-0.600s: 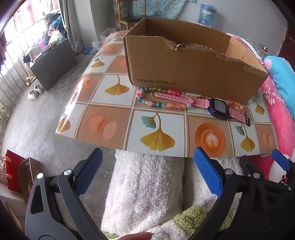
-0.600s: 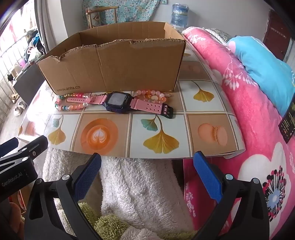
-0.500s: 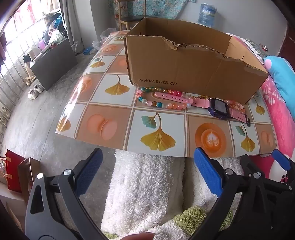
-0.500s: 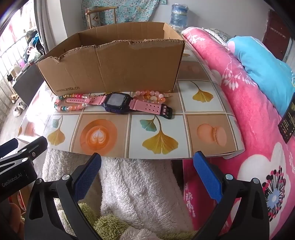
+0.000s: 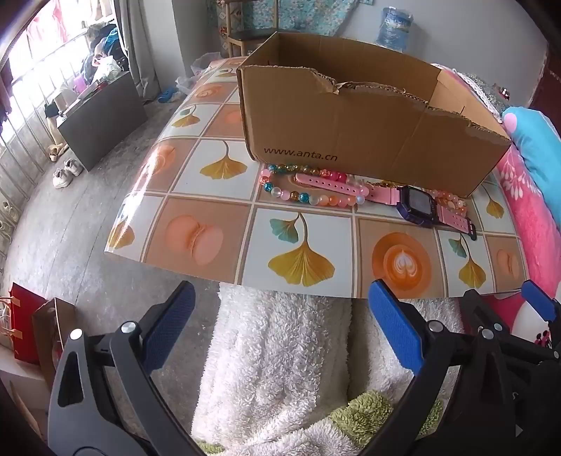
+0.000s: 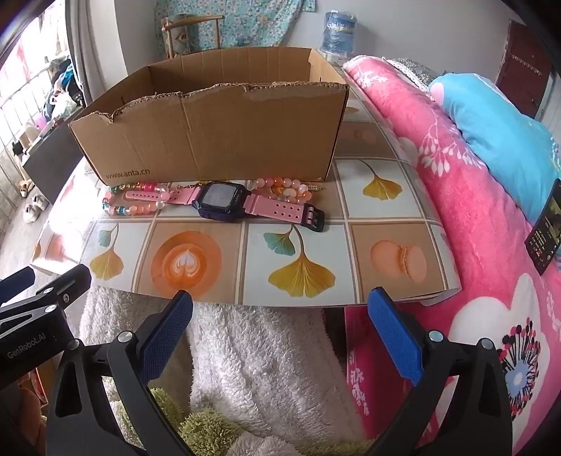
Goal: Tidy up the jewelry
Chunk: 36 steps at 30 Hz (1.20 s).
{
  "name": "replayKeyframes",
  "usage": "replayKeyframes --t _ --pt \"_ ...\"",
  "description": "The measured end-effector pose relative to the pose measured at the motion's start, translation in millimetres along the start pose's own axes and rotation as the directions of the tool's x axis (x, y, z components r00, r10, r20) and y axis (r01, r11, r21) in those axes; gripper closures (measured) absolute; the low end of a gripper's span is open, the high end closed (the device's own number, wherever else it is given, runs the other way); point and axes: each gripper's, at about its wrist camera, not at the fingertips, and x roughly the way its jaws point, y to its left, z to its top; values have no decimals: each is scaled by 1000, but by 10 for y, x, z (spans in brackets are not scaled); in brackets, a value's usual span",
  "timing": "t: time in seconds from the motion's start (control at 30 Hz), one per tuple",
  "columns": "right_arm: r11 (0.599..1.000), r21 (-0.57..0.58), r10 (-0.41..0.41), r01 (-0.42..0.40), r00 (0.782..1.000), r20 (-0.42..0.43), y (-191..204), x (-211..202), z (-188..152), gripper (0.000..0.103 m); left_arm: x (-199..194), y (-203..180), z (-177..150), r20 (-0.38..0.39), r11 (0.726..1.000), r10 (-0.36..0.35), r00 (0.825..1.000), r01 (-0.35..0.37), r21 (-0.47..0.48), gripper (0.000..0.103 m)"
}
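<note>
A pink-strapped watch with a purple case lies on the patterned board, just in front of an open cardboard box. A multicoloured bead bracelet lies to the watch's left. An orange-pink bead bracelet lies at its right, partly under the strap. My left gripper and right gripper both hang open before the board's near edge, over a white fleece blanket, with nothing between their fingers.
A pink flowered blanket and a blue pillow lie right of the board. Left of it is grey floor with shoes, a dark cabinet and paper bags. A chair and a water jug stand behind the box.
</note>
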Motion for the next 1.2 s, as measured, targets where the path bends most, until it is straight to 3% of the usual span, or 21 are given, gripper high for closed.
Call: replayKeyframes --t 1.2 --pt "1000 7 9 -9 1000 -4 14 13 4 5 17 28 -18 -2 1000 -4 1000 4 -5 7"
